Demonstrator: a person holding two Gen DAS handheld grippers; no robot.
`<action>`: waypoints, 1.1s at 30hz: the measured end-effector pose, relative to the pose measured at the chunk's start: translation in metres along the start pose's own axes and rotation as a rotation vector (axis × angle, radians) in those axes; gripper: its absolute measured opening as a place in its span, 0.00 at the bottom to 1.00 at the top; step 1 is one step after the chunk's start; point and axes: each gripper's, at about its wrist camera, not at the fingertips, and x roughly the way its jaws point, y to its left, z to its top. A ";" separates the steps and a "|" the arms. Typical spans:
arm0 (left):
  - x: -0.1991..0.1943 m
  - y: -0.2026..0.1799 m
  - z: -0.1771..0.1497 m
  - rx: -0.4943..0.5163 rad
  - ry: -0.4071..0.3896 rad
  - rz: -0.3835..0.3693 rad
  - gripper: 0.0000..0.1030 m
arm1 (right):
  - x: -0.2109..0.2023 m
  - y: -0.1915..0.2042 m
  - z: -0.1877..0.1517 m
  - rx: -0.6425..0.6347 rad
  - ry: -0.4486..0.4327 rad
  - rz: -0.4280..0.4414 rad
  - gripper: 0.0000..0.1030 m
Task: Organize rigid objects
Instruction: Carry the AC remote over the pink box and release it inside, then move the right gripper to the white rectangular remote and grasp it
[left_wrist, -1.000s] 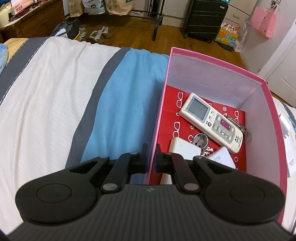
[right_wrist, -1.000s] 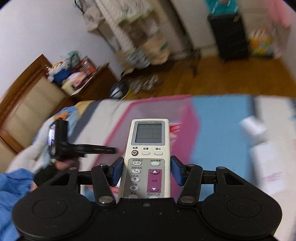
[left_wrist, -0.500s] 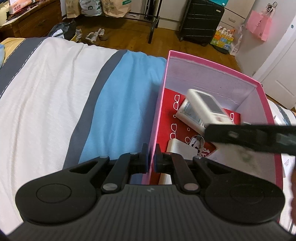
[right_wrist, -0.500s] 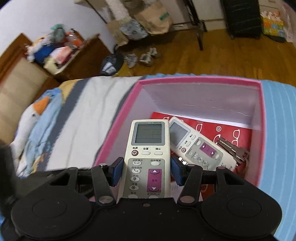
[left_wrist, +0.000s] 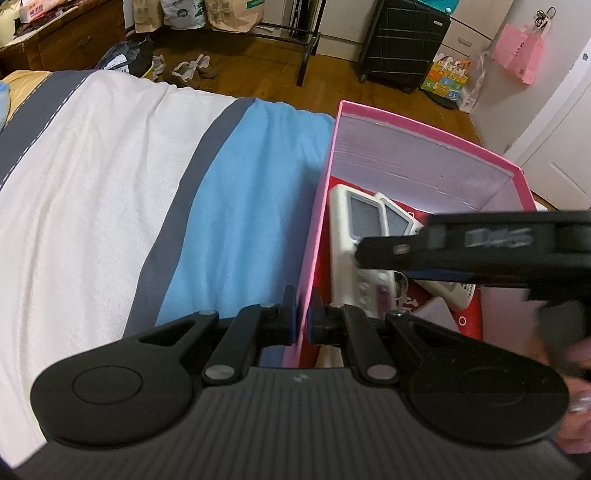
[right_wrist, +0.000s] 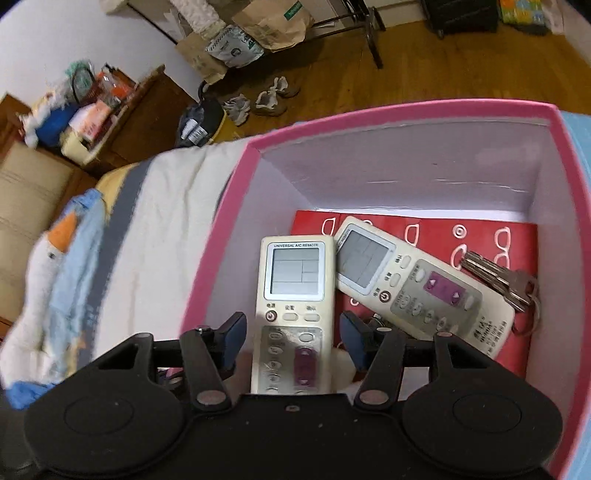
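A pink box (left_wrist: 424, 127) (right_wrist: 406, 110) stands on the bed. My left gripper (left_wrist: 303, 319) is shut on its left wall. My right gripper (right_wrist: 293, 338) is inside the box, its jaws now spread apart from the white universal A/C remote (right_wrist: 295, 295) that lies between them on the box floor by the left wall; this remote also shows in the left wrist view (left_wrist: 347, 236). A second white remote (right_wrist: 417, 291) lies beside it, touching its top corner. A bunch of keys (right_wrist: 506, 280) lies to the right on the red patterned bottom.
The bed has a white, grey and blue striped cover (left_wrist: 147, 184). A goose plush toy (right_wrist: 48, 280) lies on the bed left of the box. A wooden floor with shoes (right_wrist: 273, 96), bags and a black suitcase (left_wrist: 402, 40) lies beyond the bed.
My right gripper carried the universal remote down into the box and opened, leaving it beside the other remote. My left gripper stayed clamped on the box wall.
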 end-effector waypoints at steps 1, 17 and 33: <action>0.000 0.000 0.000 0.001 0.000 0.003 0.05 | -0.009 -0.002 0.000 -0.001 -0.012 -0.002 0.61; 0.002 0.000 0.002 -0.002 0.011 0.023 0.06 | -0.191 -0.060 -0.091 -0.439 -0.335 -0.118 0.63; 0.004 -0.009 0.003 0.013 0.022 0.073 0.07 | -0.179 -0.174 -0.116 -0.570 -0.290 -0.486 0.65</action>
